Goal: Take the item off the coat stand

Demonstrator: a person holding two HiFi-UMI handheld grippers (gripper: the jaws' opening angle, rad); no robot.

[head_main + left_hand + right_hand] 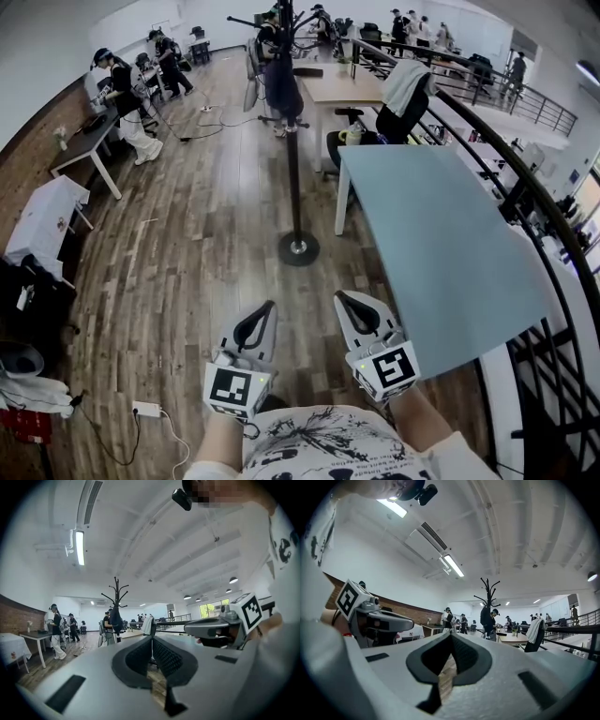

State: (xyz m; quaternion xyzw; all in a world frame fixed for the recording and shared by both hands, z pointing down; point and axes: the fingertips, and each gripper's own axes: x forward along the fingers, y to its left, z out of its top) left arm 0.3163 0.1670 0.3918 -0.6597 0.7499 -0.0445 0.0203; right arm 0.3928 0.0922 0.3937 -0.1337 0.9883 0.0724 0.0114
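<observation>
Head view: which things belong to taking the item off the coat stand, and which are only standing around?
Job: coat stand, dark hanging item, left gripper, right gripper.
Not job: grey table, white power strip, office chair.

Bright, even light from ceiling strip lights (79,548); strong fisheye bending and dark corners.

Wood-plank floor (187,234) runs under a pale blue tabletop (441,253) beside a black railing (525,202); seemingly a brick wall (37,141), strip light (79,548) overhead.

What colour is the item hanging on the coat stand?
Dark, navy to black. The item on the coat stand shows best in the head view.
</observation>
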